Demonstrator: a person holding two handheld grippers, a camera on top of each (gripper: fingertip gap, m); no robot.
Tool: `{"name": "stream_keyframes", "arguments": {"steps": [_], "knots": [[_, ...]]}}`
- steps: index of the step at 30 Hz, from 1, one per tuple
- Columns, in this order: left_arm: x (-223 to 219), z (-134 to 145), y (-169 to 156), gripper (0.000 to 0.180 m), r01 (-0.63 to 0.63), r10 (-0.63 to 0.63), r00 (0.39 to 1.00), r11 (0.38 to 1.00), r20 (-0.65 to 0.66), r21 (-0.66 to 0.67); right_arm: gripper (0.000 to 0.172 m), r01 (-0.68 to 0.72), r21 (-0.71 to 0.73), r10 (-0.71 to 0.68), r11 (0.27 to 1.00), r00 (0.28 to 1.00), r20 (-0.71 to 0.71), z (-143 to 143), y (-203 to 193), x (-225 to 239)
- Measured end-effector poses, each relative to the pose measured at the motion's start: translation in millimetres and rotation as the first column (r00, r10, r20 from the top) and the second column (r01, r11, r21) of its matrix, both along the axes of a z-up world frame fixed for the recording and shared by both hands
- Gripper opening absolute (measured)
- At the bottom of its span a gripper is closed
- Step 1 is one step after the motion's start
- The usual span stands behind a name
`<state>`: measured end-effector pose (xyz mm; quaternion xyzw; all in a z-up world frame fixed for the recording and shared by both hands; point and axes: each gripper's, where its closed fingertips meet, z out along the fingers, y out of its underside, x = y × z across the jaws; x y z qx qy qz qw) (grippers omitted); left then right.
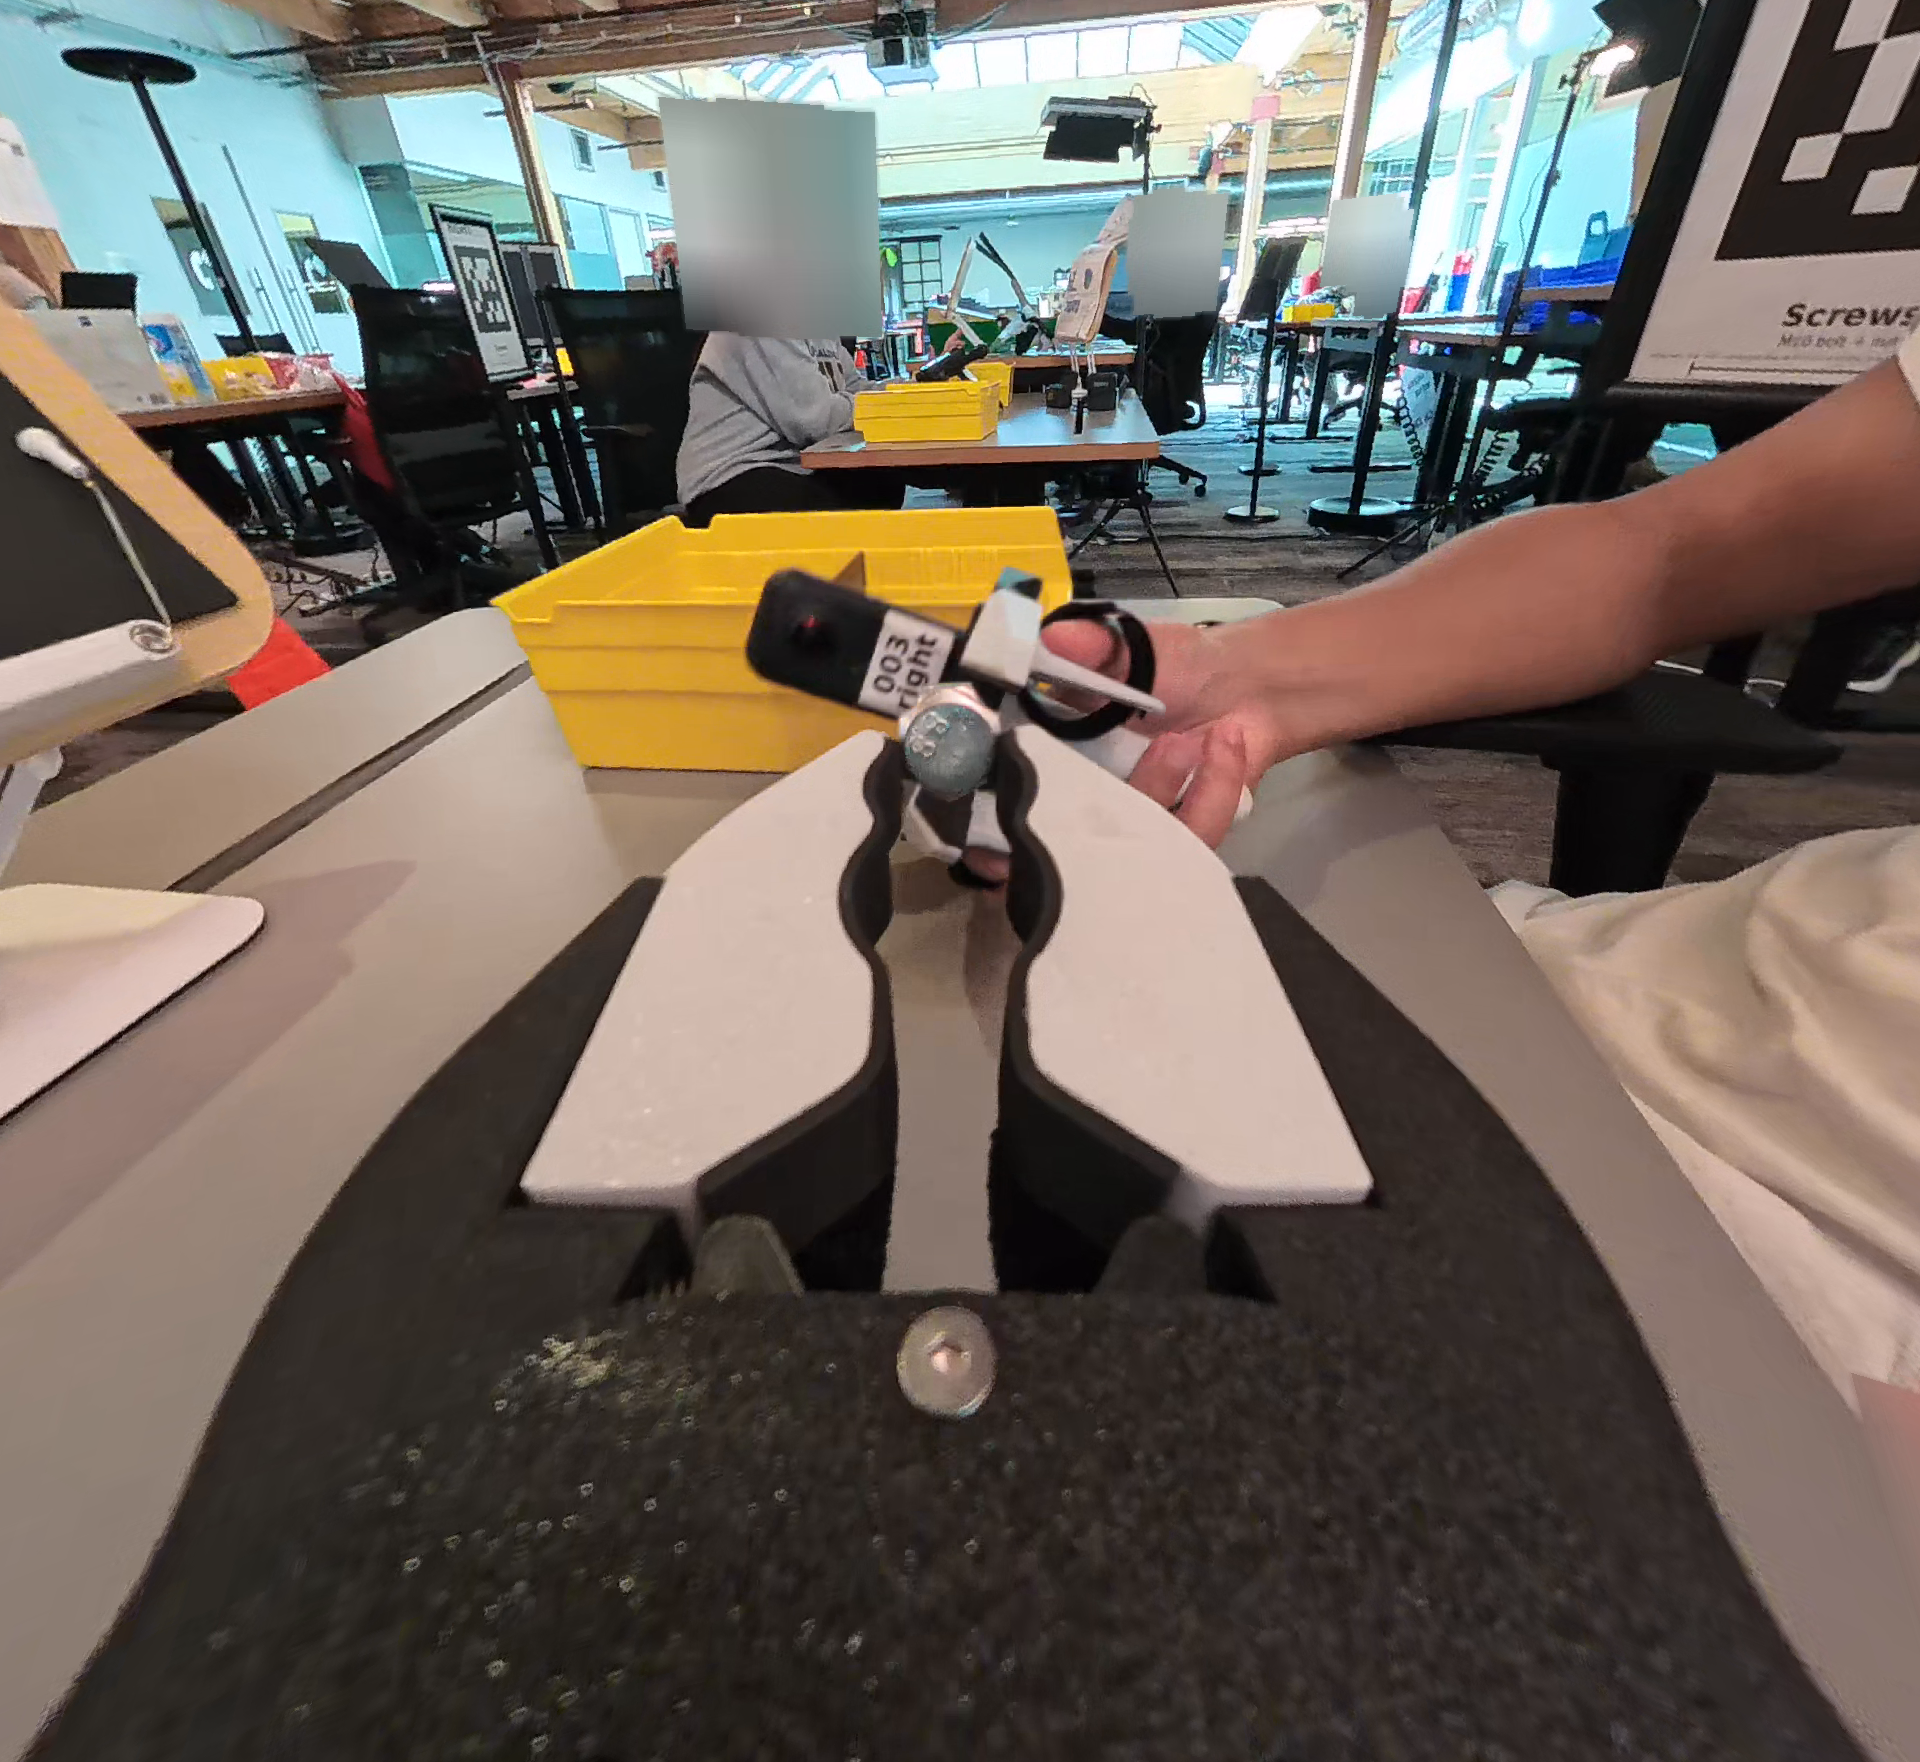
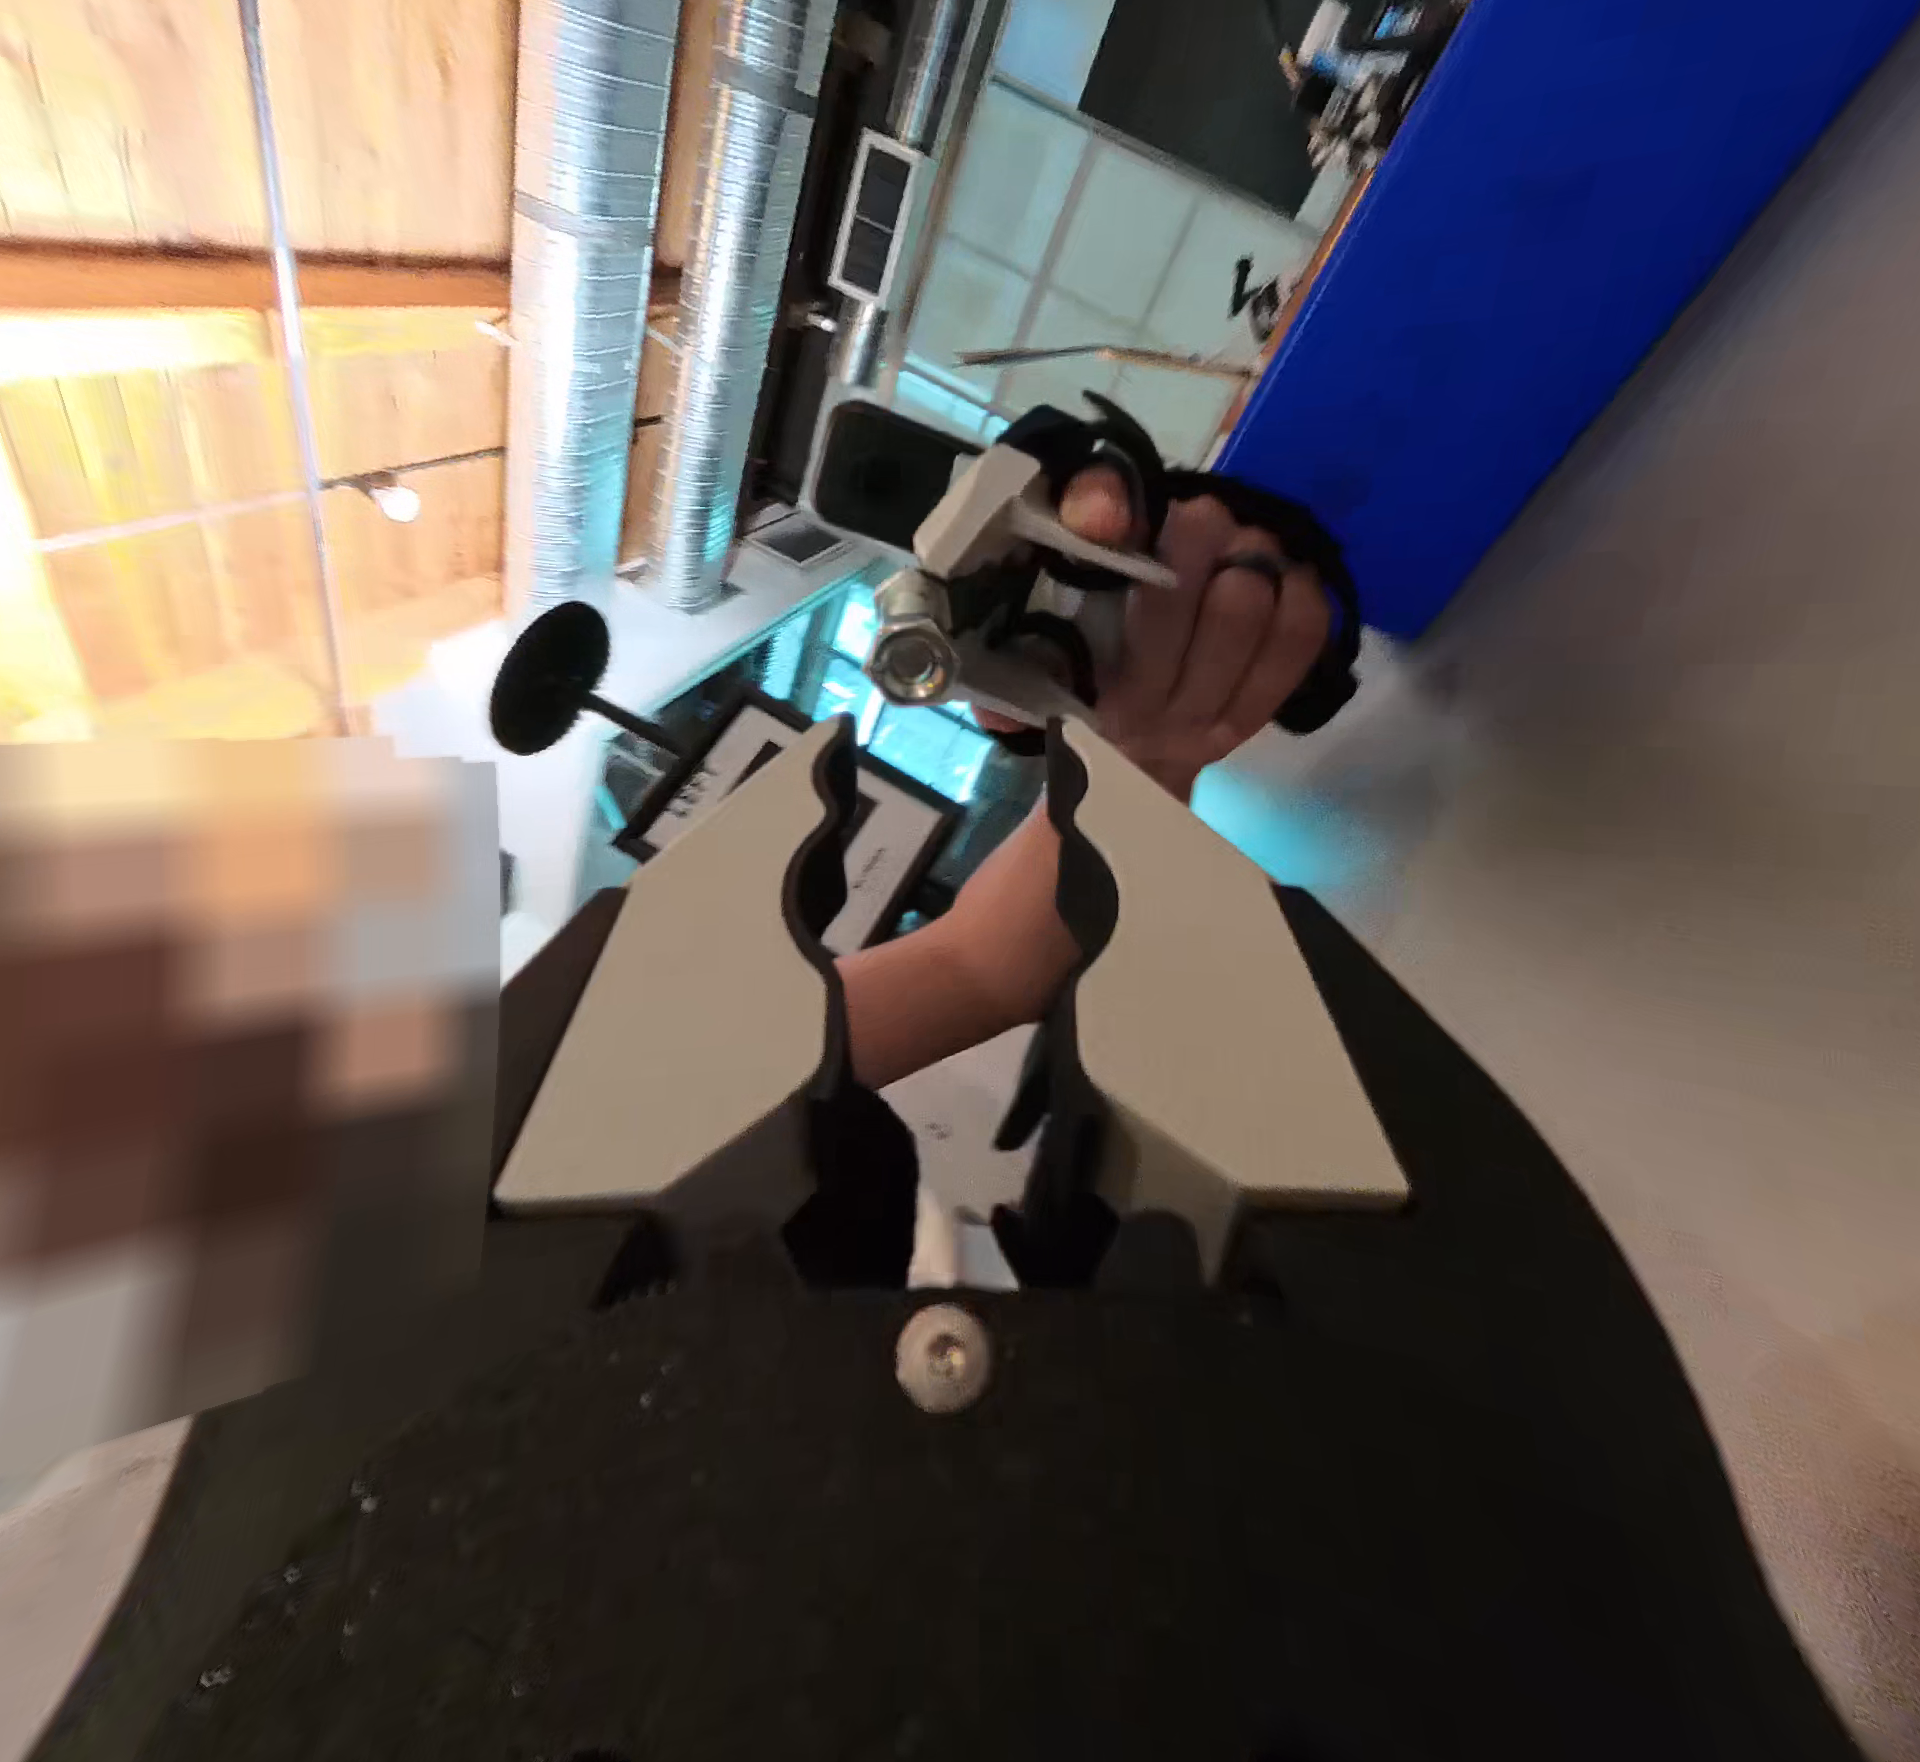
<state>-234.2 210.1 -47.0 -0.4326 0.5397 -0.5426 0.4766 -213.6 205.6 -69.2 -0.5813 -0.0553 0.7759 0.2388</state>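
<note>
**Left gripper** [image 1: 943, 777]: jaws narrowed, black pads [image 1: 878, 777] pinching a bolt [image 1: 945, 748] at the very tips. Held above a grey table [image 1: 416, 829], pointing toward 12 o'clock.

**Bolt**: grey metal, round head turned toward the left wrist camera. Seen from the right wrist view with a hex nut [image 2: 912, 665] on the far end of the shank, clamped crosswise between the left gripper's fingers, up in the air and clear of the table.

**Right gripper** [image 2: 951, 756]: jaws spread wide, with no object between the pads [image 2: 821, 839]; only a forearm and background visible through the gap. Tips just short of the nut, which sits at 12 o'clock from them. Facing the left gripper head-on, tilted sideways, carried by a hand [image 1: 1216, 756] entering from 3 o'clock.

**Surroundings, left wrist view:**
- Yellow bin [image 1: 675, 663], at 11 o'clock from the bolt, standing on the far edge of the table.
- White flat pad [image 1: 104, 964], at 9 o'clock, on the table.
- Black-and-white marker board [image 1: 1818, 102], at 2 o'clock, upright.
- Seated person in a grey top [image 1: 758, 424], at 12 o'clock, well behind the bin at another desk.

**Surroundings, right wrist view:**
- Blue panel [image 2: 1610, 154], at 2 o'clock, behind the hand holding the left gripper.
- Silver ducts [image 2: 582, 206], at 11 o'clock, blurred.
</note>
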Motion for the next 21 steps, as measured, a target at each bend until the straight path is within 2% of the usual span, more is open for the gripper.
{"name": "stream_keyframes", "arguments": {"steps": [3,6,11,17,19,21], "knots": [[2,-4,-4,0.017,0.025,-0.025,1.000,0.999,-0.010,0.021,0.037,-0.088,-0.053,0.084,0.995,0.993,-0.083,4,-3,1],[4,-8,-7,0.016,0.046,-0.046,0.999,0.999,-0.019,0.007,0.035,-0.088,-0.055,0.084,0.995,0.994,-0.072,2,-3,1],[7,-15,-12,0.017,0.073,-0.073,0.996,0.997,-0.047,0.013,0.015,-0.055,-0.036,0.054,0.998,0.998,-0.026,1,-1,1],[9,-16,-9,0.017,0.050,-0.049,0.997,0.998,-0.055,0.023,0.015,0.016,0.079,-0.025,0.997,0.993,0.115,3,2,4],[9,-14,-9,0.017,0.044,-0.042,0.998,0.999,-0.048,0.033,0.016,0.017,0.068,-0.025,0.998,0.993,0.117,6,2,4],[10,-12,-9,0.017,0.036,-0.034,0.998,0.999,-0.044,0.041,0.028,-0.013,0.045,0.009,0.999,0.996,0.086,7,-2,3]]}}
